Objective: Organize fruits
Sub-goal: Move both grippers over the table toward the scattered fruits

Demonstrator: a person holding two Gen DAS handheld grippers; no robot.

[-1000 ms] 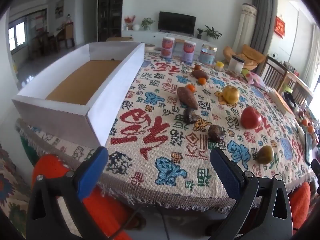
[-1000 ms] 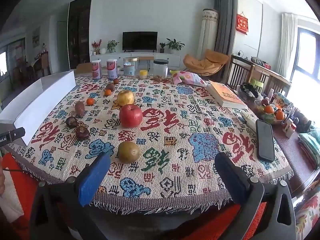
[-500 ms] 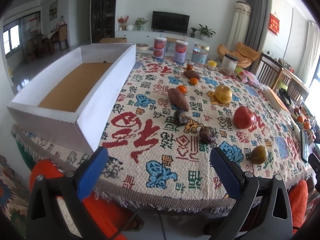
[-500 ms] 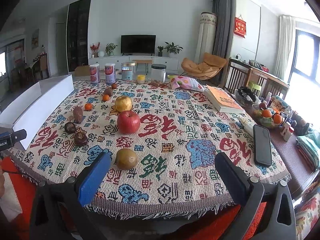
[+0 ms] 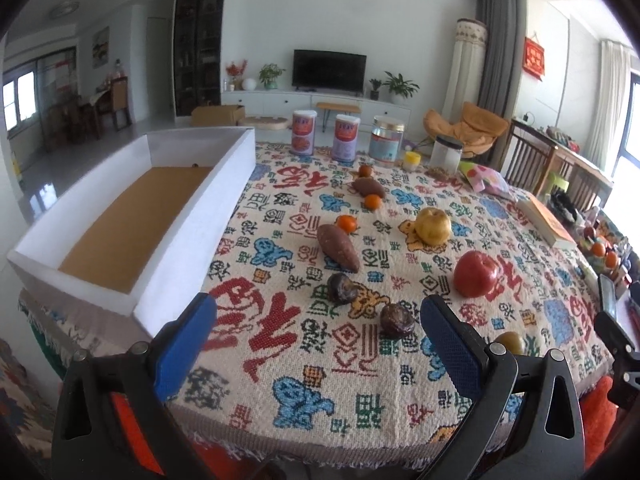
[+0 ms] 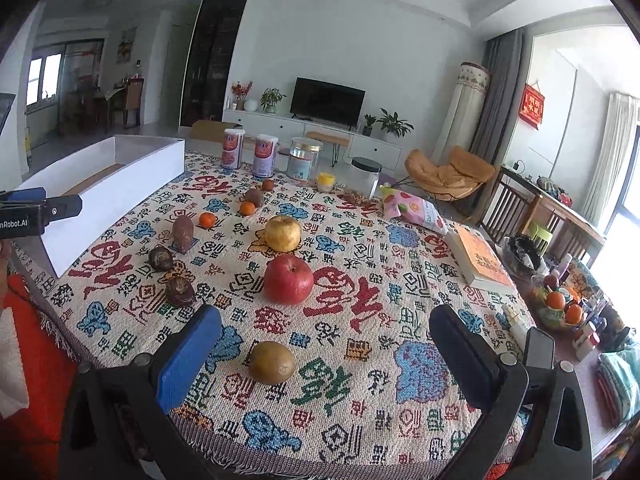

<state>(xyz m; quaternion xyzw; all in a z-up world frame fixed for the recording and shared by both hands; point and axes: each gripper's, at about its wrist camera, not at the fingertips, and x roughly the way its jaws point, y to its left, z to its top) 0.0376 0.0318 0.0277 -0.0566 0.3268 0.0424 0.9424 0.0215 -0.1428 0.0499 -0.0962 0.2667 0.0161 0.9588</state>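
Nearest, just ahead between wide-open, empty right gripper [image 6: 320, 360] jaws: brownish-green fruit [image 6: 272, 362], probably firm, smooth, roll-prone—grip across middle; left gripper [image 5: 316, 356] likewise open.

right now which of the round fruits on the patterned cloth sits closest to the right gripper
The small brownish-green round fruit, just ahead between the open right gripper fingers; the red apple and yellow apple lie farther back.

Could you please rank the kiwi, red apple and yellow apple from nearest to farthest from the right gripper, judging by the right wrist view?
1. Kiwi: between the open fingers of the right gripper, left of centre.
2. Red apple: behind the kiwi, mid-table.
3. Yellow apple: just beyond the red apple.
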